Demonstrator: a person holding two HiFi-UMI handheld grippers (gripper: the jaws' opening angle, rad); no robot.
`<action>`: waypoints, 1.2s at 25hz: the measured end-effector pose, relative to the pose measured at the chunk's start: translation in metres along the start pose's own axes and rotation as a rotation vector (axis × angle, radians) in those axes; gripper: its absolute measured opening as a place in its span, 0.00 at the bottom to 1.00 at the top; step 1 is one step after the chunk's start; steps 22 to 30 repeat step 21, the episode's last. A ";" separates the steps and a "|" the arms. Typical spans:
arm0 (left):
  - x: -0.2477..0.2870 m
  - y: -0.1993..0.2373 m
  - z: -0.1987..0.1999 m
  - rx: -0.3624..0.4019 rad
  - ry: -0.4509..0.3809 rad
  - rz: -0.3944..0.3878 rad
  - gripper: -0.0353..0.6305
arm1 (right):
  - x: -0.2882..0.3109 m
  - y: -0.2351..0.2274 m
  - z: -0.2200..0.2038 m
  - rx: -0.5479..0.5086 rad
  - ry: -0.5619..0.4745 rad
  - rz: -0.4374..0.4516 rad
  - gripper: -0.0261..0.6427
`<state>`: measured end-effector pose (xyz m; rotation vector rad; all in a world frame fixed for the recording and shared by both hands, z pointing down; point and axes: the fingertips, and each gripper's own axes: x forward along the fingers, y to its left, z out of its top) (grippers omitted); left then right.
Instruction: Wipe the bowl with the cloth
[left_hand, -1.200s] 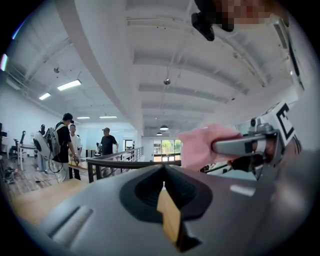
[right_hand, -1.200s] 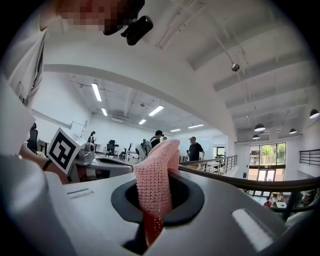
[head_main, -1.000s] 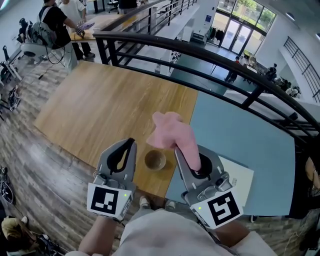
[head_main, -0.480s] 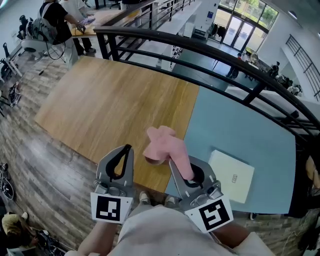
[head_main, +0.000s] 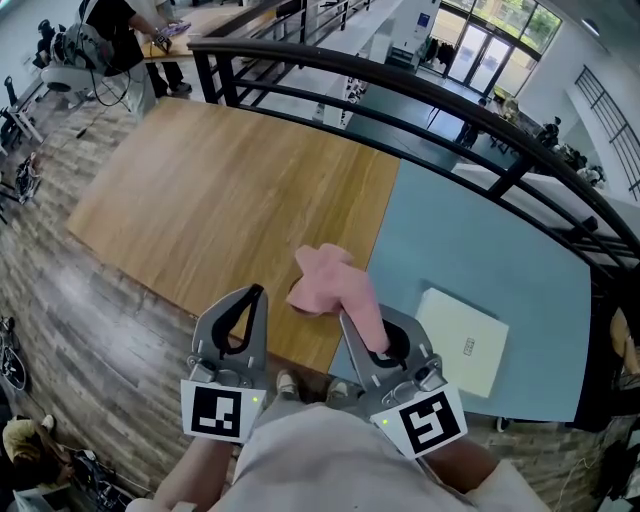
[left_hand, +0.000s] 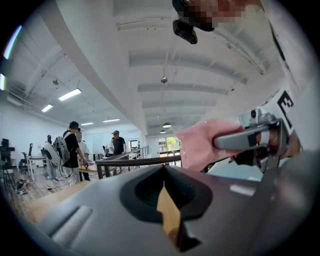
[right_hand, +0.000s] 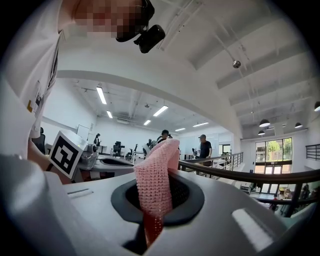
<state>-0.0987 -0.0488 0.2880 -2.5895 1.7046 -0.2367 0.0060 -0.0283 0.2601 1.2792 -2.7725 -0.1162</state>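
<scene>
My right gripper (head_main: 348, 320) is shut on a pink knitted cloth (head_main: 326, 280), which stands up out of the jaws and droops forward over the near edge of the wooden table (head_main: 220, 200). In the right gripper view the cloth (right_hand: 152, 182) rises straight from between the closed jaws. My left gripper (head_main: 256, 293) is beside it on the left, shut with nothing in it. The left gripper view shows the cloth (left_hand: 200, 145) and the right gripper's fingers (left_hand: 240, 141) off to its right. No bowl shows in any view; the cloth covers the spot in front of the grippers.
A light blue table surface (head_main: 470, 250) adjoins the wooden one on the right, with a white flat box (head_main: 462, 340) on it. A black railing (head_main: 400, 95) runs behind both. People stand at the far left (head_main: 110, 40). Wooden floor lies to the left.
A small brown bowl showed on the table edge between the grippers one second ago; now the pink cloth hides that spot. Both grippers sit slightly lower in the view, still gripping as before.
</scene>
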 end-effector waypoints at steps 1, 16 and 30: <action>0.000 -0.001 0.000 -0.004 0.003 -0.001 0.06 | -0.001 0.001 -0.001 0.001 0.003 0.000 0.06; -0.001 -0.008 -0.013 -0.011 0.045 -0.015 0.06 | 0.001 0.005 -0.015 0.001 0.040 0.012 0.06; 0.003 -0.004 -0.020 -0.022 0.060 -0.010 0.06 | 0.006 0.004 -0.024 0.006 0.054 0.015 0.06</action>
